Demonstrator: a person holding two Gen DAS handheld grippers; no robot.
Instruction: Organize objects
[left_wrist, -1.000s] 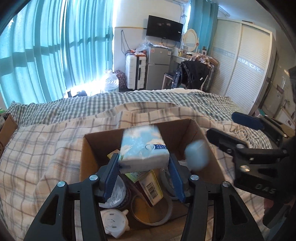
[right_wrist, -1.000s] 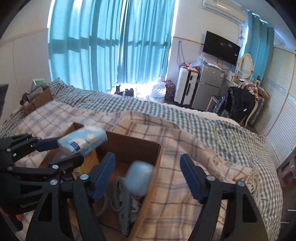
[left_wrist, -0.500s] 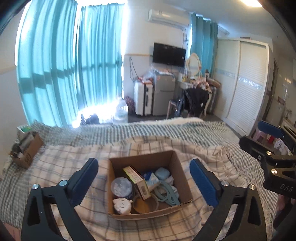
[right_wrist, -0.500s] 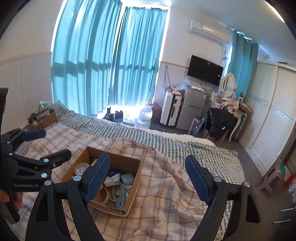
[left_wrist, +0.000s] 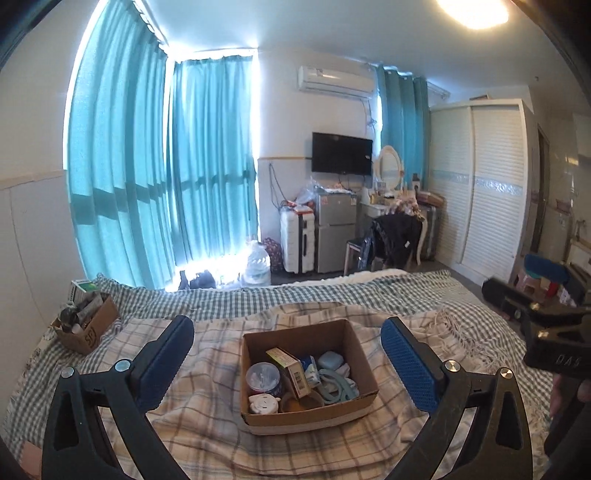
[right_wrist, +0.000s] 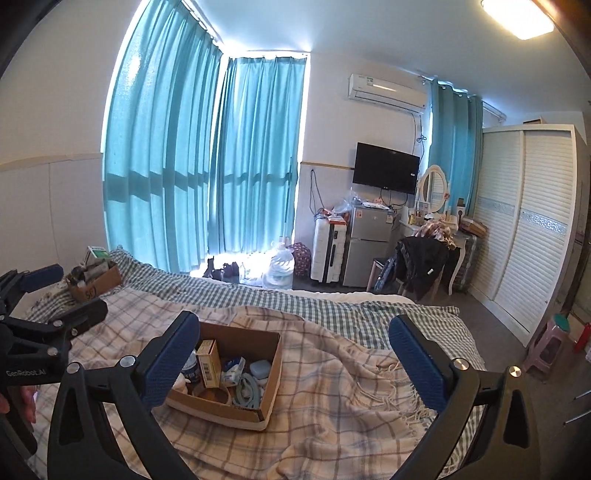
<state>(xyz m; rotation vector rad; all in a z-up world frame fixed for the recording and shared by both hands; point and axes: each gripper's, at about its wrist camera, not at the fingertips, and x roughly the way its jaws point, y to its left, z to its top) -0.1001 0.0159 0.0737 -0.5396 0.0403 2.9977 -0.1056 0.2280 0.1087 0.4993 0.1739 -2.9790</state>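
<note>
Both grippers, left gripper and right gripper, released, empty. Risk: cardboard box tips on soft blanket if nudged.

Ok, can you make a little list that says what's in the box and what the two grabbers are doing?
place: cardboard box on plaid blanket
inside: round clear tub, small carton, pale blue case, teal loop, white round gadget
left gripper: open, empty
right gripper: open, empty
other box: far left on bed

A lived-in bedroom: checked bed, wardrobe, curtains (fridge too).
</note>
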